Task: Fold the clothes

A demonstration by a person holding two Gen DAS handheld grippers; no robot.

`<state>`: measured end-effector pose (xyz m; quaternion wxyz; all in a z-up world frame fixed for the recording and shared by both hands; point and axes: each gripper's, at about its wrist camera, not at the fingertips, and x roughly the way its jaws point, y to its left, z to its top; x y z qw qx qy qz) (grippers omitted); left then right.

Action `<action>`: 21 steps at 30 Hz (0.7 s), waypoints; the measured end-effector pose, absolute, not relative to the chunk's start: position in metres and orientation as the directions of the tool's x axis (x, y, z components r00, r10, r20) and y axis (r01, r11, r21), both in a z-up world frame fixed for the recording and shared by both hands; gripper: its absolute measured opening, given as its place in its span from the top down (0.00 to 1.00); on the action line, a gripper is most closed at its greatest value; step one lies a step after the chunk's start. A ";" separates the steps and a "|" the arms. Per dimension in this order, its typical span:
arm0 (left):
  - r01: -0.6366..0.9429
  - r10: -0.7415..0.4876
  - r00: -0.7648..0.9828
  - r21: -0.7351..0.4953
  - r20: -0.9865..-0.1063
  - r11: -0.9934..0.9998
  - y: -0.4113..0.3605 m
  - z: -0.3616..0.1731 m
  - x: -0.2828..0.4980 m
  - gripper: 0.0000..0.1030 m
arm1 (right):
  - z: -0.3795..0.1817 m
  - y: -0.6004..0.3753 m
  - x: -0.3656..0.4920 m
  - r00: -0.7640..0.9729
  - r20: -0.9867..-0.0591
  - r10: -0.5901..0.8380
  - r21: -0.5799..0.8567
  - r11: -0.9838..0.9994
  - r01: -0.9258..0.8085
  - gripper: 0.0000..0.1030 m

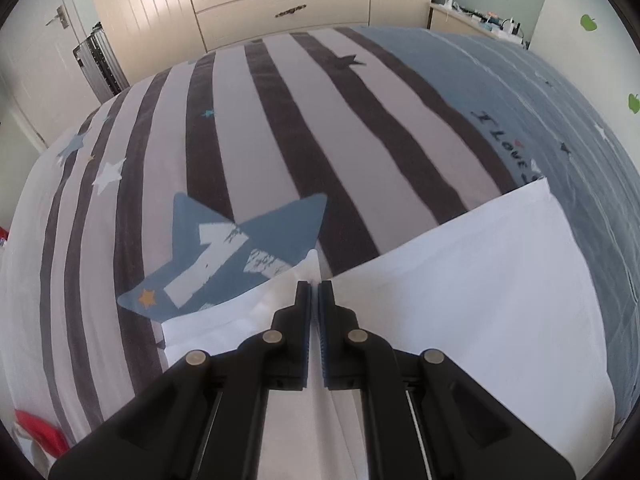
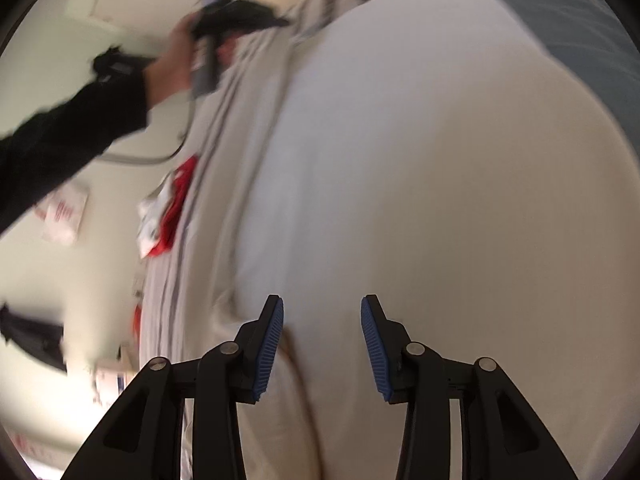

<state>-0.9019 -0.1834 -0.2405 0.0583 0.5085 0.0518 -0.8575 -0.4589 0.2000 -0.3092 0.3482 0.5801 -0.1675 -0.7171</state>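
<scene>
Left wrist view: left gripper point(image 1: 314, 286), fingers point(image 1: 303, 300) pinched tight on an edge of white cloth point(image 1: 460, 280), spread over striped bed cover point(image 1: 280, 128) toward the bed's near edge.

Right wrist view: right gripper point(image 2: 322, 320), fingers point(image 2: 270, 344) apart, empty, above white cloth point(image 2: 440, 180). Person's left hand point(image 2: 172, 68) at the bed's far edge.

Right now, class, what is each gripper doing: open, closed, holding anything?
Left gripper: closed, pinching a fold of the white garment.
Right gripper: open above the white garment, nothing between its pads.
</scene>
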 end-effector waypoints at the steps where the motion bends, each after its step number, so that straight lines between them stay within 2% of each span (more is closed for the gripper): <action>1: 0.161 -0.046 -0.474 -0.035 -0.879 -0.986 -0.185 -0.242 -0.901 0.97 | -0.310 0.190 -0.456 -0.066 -0.714 -0.697 0.644 -0.690 0.330 0.64; 10: 0.177 -0.039 -0.470 -0.051 -0.882 -0.983 -0.186 -0.250 -0.895 0.97 | -0.321 0.132 -0.444 -0.004 -0.738 -0.675 0.612 -0.671 0.418 0.63; 13: 0.187 -0.036 -0.469 -0.059 -0.883 -0.981 -0.186 -0.254 -0.893 0.97 | -0.334 0.123 -0.438 0.034 -0.775 -0.632 0.578 -0.685 0.444 0.64; 14: 0.189 -0.036 -0.468 -0.060 -0.883 -0.980 -0.185 -0.255 -0.892 0.97 | -0.339 0.122 -0.436 0.042 -0.783 -0.620 0.568 -0.687 0.453 0.80; 16: 0.182 -0.049 -0.465 -0.042 -0.884 -0.982 -0.183 -0.256 -0.892 0.97 | -0.345 0.123 -0.436 0.047 -0.782 -0.621 0.575 -0.691 0.438 0.92; 17: 0.179 -0.058 -0.464 -0.030 -0.884 -0.983 -0.183 -0.256 -0.892 0.97 | -0.345 0.125 -0.438 0.050 -0.770 -0.636 0.593 -0.685 0.422 0.96; 21: 0.196 -0.084 -0.456 -0.008 -0.886 -0.980 -0.189 -0.257 -0.893 0.97 | -0.329 0.147 -0.441 0.015 -0.760 -0.650 0.598 -0.689 0.410 0.97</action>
